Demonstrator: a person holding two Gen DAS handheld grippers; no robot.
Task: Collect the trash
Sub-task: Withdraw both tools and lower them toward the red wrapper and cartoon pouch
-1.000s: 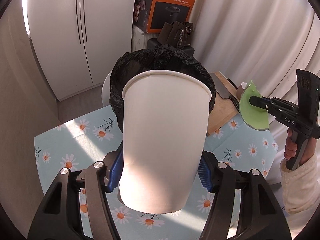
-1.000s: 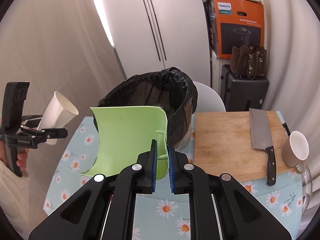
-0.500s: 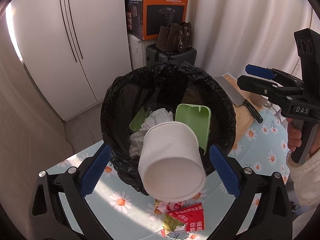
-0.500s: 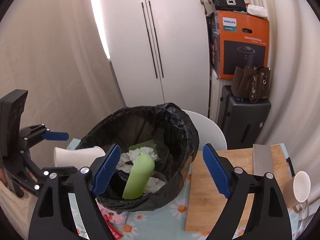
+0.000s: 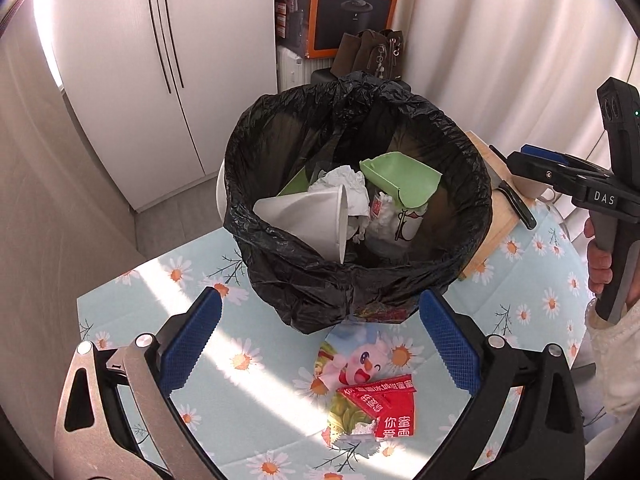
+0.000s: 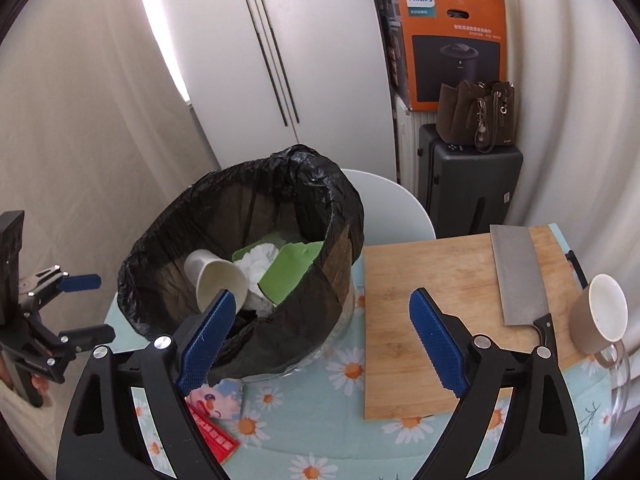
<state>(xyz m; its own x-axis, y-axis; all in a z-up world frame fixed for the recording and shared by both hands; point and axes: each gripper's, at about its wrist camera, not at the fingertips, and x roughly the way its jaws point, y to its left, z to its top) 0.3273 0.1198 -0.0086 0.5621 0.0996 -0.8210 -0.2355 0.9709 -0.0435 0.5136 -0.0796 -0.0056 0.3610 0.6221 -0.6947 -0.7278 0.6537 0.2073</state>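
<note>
Both claws, left (image 5: 318, 344) & right (image 6: 322, 340), gape empty; right's jaws opening; cup (image 5: 308, 220) in bin (image 5: 312, 280).

The bin (image 5: 356, 200) stands on the surface (image 5: 132, 304) and contains the paper cup (image 5: 308, 220), crumpled tissue (image 5: 348, 184) and tray (image 5: 400, 180). Wrappers (image 5: 372, 396) lie before the bin. The cutting board (image 6: 444, 320) lies right of it, carrying the knife (image 6: 520, 276); a mug (image 6: 600, 316) sits further right.
</note>
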